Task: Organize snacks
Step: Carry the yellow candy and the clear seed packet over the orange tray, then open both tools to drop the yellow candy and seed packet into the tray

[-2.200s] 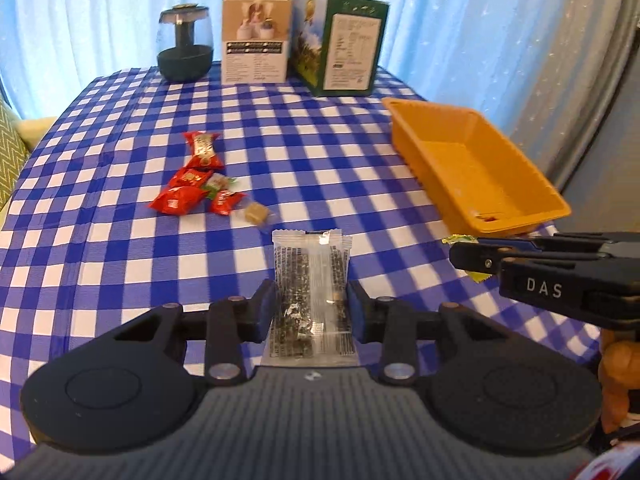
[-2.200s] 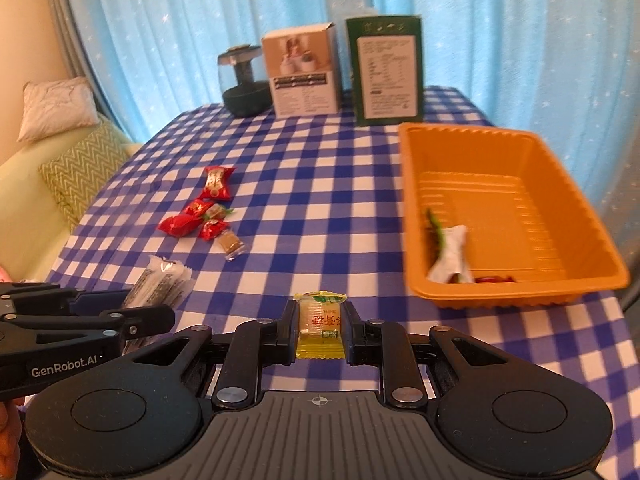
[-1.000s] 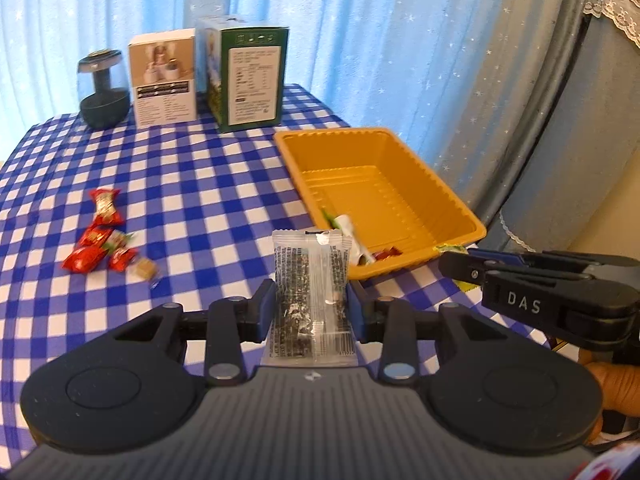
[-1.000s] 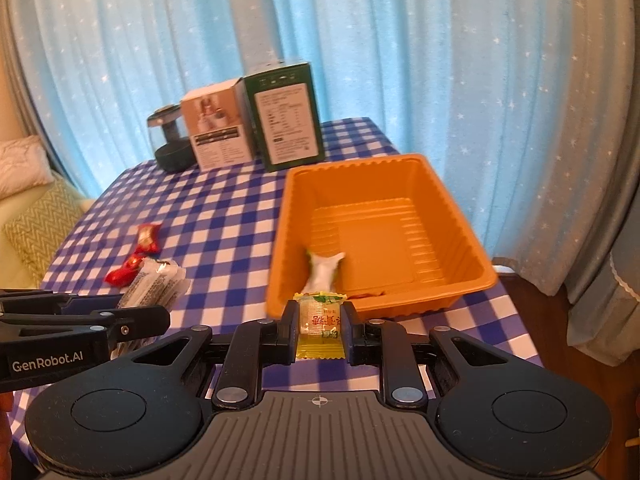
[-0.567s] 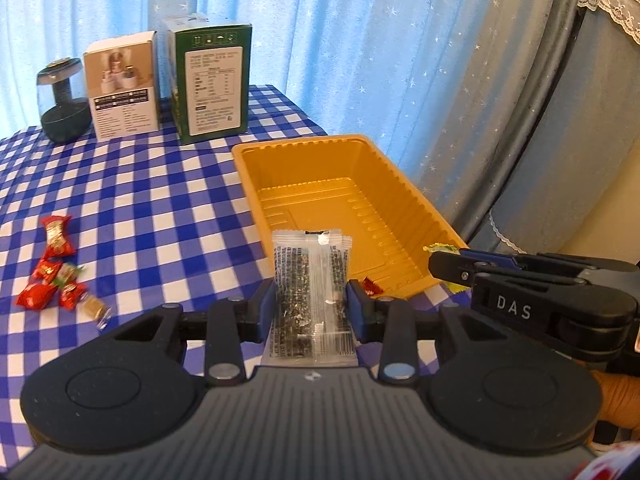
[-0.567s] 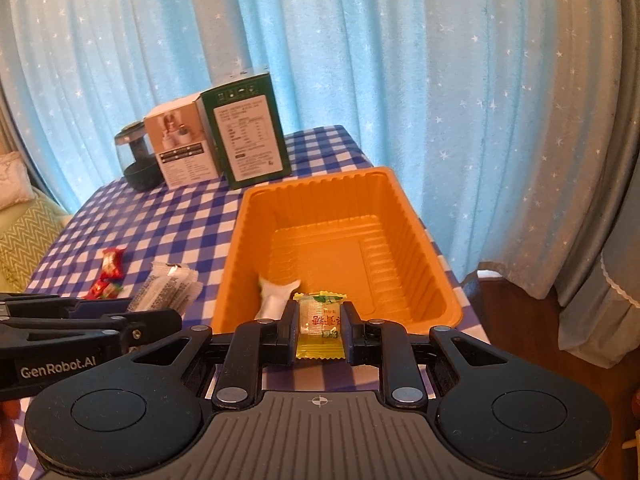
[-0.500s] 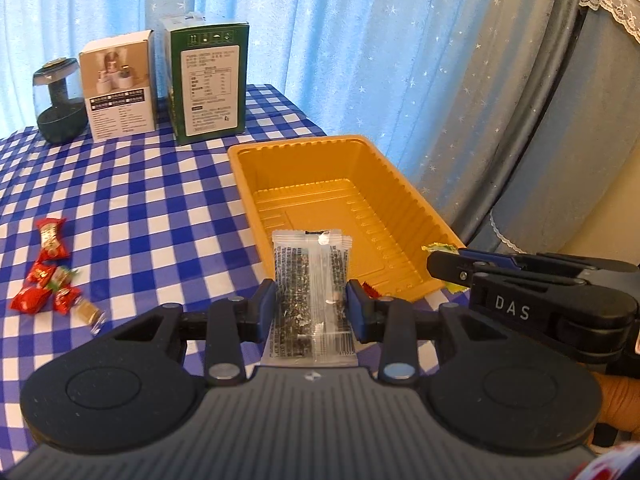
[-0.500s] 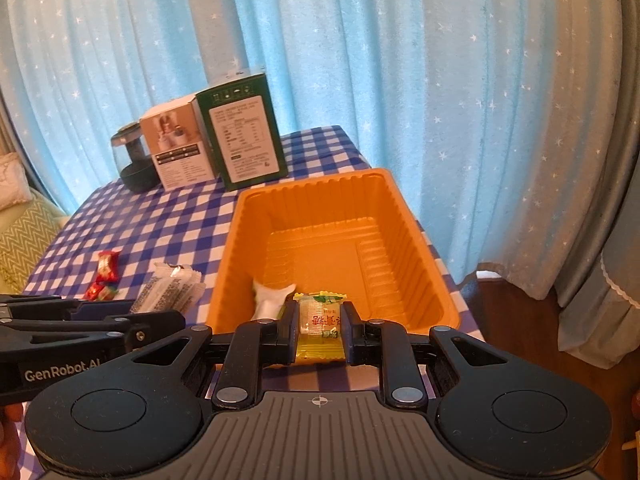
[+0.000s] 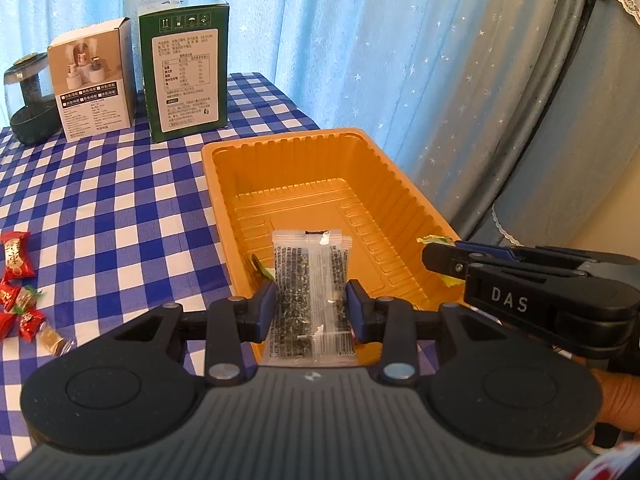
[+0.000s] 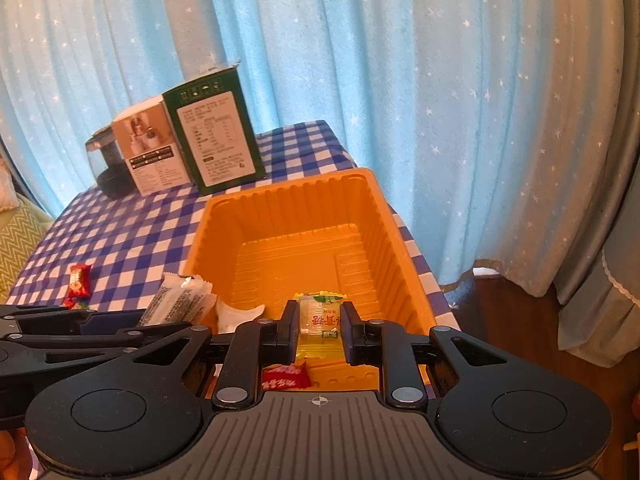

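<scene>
My left gripper [image 9: 311, 308] is shut on a clear packet with black print [image 9: 310, 280], held over the near end of the orange tray [image 9: 224, 208]. My right gripper [image 10: 319, 332] is shut on a yellow candy packet [image 10: 319, 328], also over the tray's near end [image 10: 404, 256]. In the tray lie a white wrapper [image 10: 236, 314] and a red candy [image 10: 286, 376]. The right gripper also shows at the right of the left wrist view [image 9: 436, 258], and the left gripper's packet shows in the right wrist view [image 10: 180, 300].
Several red candies [image 9: 16, 280] and a small brown one [image 9: 54, 338] lie on the blue checked tablecloth at the left. A green box [image 9: 184, 68], a white box [image 9: 92, 80] and a dark jar [image 9: 30, 104] stand at the back. The table's right edge lies just beyond the tray.
Both grippers have moved right and forward from the middle of the table to above the orange tray, each still holding its packet.
</scene>
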